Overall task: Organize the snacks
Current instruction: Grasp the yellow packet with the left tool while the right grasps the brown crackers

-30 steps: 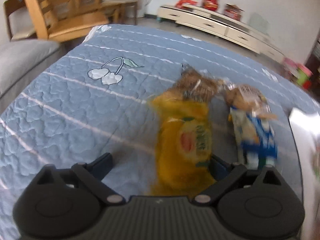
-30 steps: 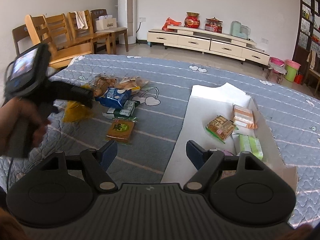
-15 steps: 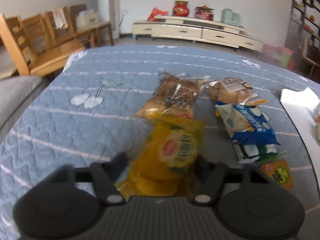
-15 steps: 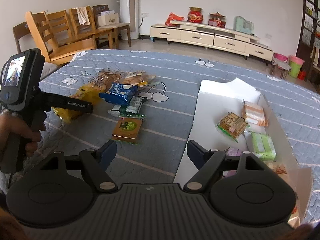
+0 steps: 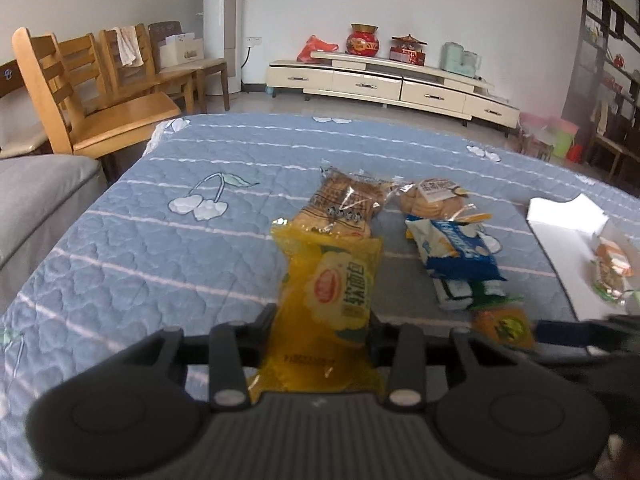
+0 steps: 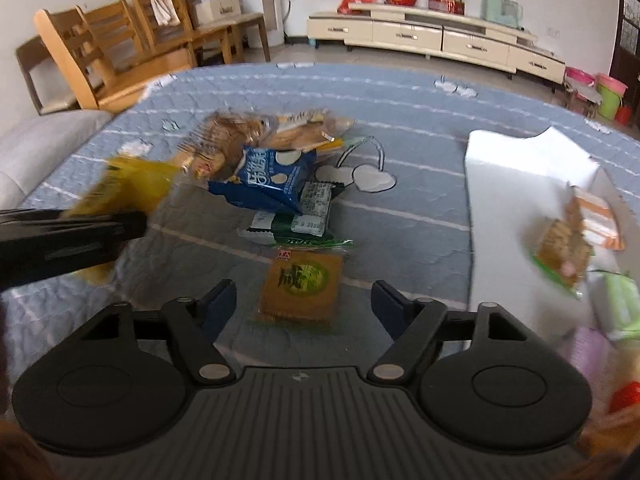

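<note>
My left gripper (image 5: 322,322) is shut on a yellow bread packet (image 5: 332,292), which also shows at the left of the right wrist view (image 6: 128,188). Beyond it lie a clear biscuit pack (image 5: 344,204), a round cookie pack (image 5: 434,198), a blue snack bag (image 5: 456,248) and a green-white bar (image 5: 468,290). My right gripper (image 6: 304,304) is open, its fingers either side of a small orange-brown packet (image 6: 302,286) on the blue quilt. The white box (image 6: 512,216) at the right holds several snacks.
The blue quilted cover (image 5: 160,240) spreads over the surface. Wooden chairs (image 5: 96,92) stand at the far left beside a grey sofa arm (image 5: 36,196). A low cream cabinet (image 5: 392,84) lines the back wall. Coloured bins (image 6: 608,92) stand at the far right.
My left gripper has closed on the yellow packet. My right gripper has moved left and forward from the white box to the orange-brown packet, staying open.
</note>
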`<control>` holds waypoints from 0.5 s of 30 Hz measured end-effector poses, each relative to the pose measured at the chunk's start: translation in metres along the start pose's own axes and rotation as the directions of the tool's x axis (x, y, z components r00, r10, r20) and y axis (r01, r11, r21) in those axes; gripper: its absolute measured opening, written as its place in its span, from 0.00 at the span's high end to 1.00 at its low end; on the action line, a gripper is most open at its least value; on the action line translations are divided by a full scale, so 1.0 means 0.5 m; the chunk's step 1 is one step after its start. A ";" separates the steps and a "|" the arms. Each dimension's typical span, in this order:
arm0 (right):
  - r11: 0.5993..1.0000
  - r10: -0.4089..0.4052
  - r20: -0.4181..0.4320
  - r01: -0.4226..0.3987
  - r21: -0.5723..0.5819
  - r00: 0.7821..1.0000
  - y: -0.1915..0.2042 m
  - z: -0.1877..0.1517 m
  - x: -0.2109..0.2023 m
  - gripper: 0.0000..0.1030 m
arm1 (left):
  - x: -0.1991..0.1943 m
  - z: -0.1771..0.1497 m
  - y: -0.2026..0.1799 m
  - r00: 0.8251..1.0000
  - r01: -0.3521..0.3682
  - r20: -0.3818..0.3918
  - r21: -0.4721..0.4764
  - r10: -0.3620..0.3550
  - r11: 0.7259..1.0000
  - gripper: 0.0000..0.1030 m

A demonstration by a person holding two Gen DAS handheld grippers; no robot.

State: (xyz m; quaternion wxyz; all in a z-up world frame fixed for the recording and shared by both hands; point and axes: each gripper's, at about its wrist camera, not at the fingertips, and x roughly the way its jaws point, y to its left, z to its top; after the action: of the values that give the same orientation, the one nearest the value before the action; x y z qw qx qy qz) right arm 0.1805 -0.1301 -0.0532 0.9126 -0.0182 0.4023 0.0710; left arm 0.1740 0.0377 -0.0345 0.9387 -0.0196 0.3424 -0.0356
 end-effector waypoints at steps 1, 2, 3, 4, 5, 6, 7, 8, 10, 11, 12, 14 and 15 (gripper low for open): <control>1.000 -0.006 -0.009 0.006 0.001 1.000 0.001 0.001 0.009 0.32 | -0.007 -0.004 0.000 1.000 0.000 0.000 -0.006 0.000 1.000 0.61; 1.000 -0.021 0.002 0.021 -0.007 1.000 0.005 0.000 0.012 0.41 | -0.014 -0.007 0.000 1.000 0.002 0.000 -0.014 -0.002 1.000 0.61; 1.000 -0.025 0.005 0.025 -0.016 1.000 0.008 0.000 0.013 0.47 | -0.018 -0.010 -0.002 1.000 0.006 -0.001 -0.016 -0.006 1.000 0.61; 0.999 -0.026 0.005 0.026 -0.020 1.000 0.010 -0.001 0.011 0.48 | -0.023 -0.012 -0.004 1.000 0.009 -0.001 -0.017 -0.009 1.000 0.61; 1.000 -0.019 0.006 0.019 -0.020 1.000 0.010 -0.004 0.006 0.49 | -0.030 -0.014 -0.006 1.000 0.010 0.001 -0.017 -0.010 1.000 0.61; 1.000 -0.013 0.008 0.014 -0.023 1.000 0.010 -0.008 -0.002 0.49 | -0.036 -0.016 -0.007 1.000 0.013 0.004 -0.018 -0.013 1.000 0.62; 1.000 -0.012 0.011 0.013 -0.028 1.000 0.006 -0.010 -0.008 0.50 | -0.042 -0.017 -0.008 1.000 0.017 0.006 -0.022 -0.017 1.000 0.62; 0.999 -0.012 0.015 0.013 -0.035 1.000 0.007 -0.015 -0.018 0.49 | -0.048 -0.018 -0.010 1.000 0.019 0.008 -0.023 -0.019 1.000 0.62; 0.999 -0.010 0.026 0.011 -0.047 1.000 0.009 -0.026 -0.044 0.49 | -0.064 -0.021 -0.013 1.000 0.022 0.013 -0.024 -0.021 0.999 0.62; 0.999 -0.012 0.034 0.014 -0.052 0.999 0.010 -0.031 -0.058 0.49 | -0.072 -0.022 -0.015 1.000 0.022 0.015 -0.025 -0.021 0.999 0.62; 0.998 -0.016 0.041 0.019 -0.054 0.999 0.010 -0.036 -0.073 0.49 | -0.081 -0.025 -0.018 1.000 0.020 0.016 -0.024 -0.020 0.999 0.62; 0.999 -0.010 0.056 0.013 -0.051 0.998 0.006 -0.044 -0.104 0.49 | -0.099 -0.030 -0.021 1.000 0.021 0.016 -0.029 -0.021 0.999 0.62; 0.999 -0.010 0.066 0.013 -0.052 0.998 0.006 -0.047 -0.120 0.49 | -0.109 -0.033 -0.023 1.000 0.021 0.017 -0.027 -0.021 0.999 0.62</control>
State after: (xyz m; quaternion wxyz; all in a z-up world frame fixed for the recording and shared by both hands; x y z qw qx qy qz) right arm 0.1231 -0.1363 -0.0249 0.9249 -0.0421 0.3699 0.0769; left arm 0.1212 0.0302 -0.0114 0.9408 -0.0365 0.3346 -0.0407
